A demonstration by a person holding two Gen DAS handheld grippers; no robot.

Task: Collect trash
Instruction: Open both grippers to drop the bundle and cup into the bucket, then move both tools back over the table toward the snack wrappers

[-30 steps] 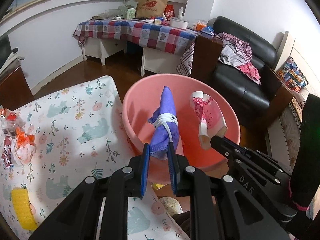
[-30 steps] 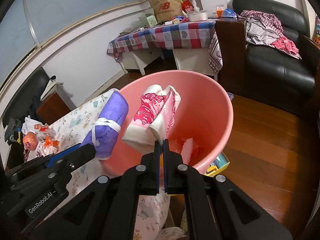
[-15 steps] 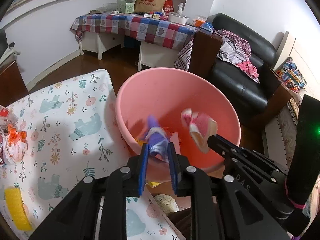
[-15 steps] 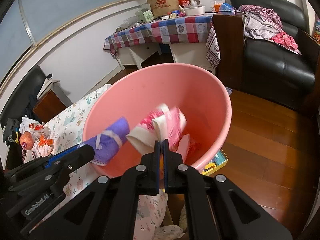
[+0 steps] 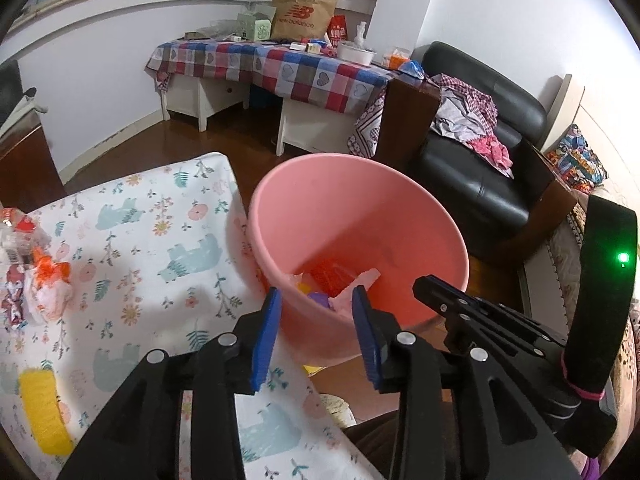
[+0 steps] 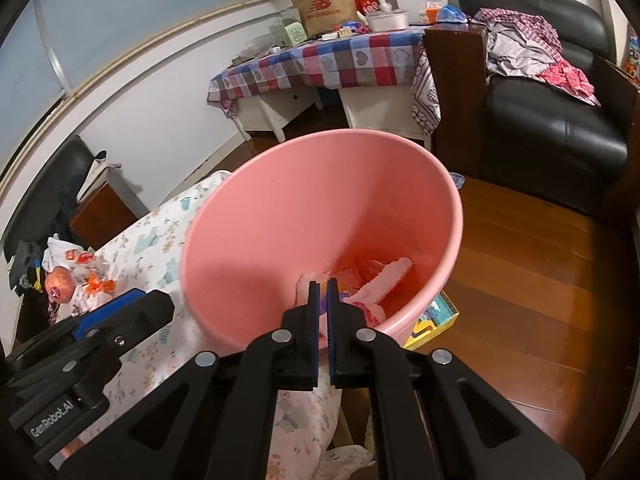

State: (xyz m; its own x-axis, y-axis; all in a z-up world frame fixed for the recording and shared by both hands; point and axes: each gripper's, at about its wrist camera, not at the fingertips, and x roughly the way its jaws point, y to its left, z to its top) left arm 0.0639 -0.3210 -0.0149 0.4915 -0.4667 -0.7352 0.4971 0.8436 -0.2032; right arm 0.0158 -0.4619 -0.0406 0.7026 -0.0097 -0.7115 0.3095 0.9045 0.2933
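Note:
The pink bucket [image 5: 360, 200] stands beside the cloth-covered table, right below both grippers. My left gripper [image 5: 316, 314] is over its near rim. Its jaws are opening and nothing is between them. The purple bundle [image 5: 319, 300] lies at the bottom among other scraps. My right gripper [image 6: 322, 286] is shut over the bucket [image 6: 300, 208]. The pink patterned packet [image 6: 362, 308] sits low just past its tips. I cannot tell whether an edge of it is still pinched. In the left wrist view the tip of the right gripper [image 5: 424, 284] looks bare.
Wrappers and scraps [image 5: 44, 280] and a yellow item [image 5: 44, 412] lie on the floral tablecloth [image 5: 140, 248] at the left. A yellow box [image 6: 436, 316] lies on the wood floor by the bucket. A black sofa [image 6: 552, 128] and a chequered table [image 5: 280, 68] stand behind.
The left jaws have spread and the purple bundle has dropped into the bucket. The pink packet no longer sticks up above the right fingers and sits lower in the bucket.

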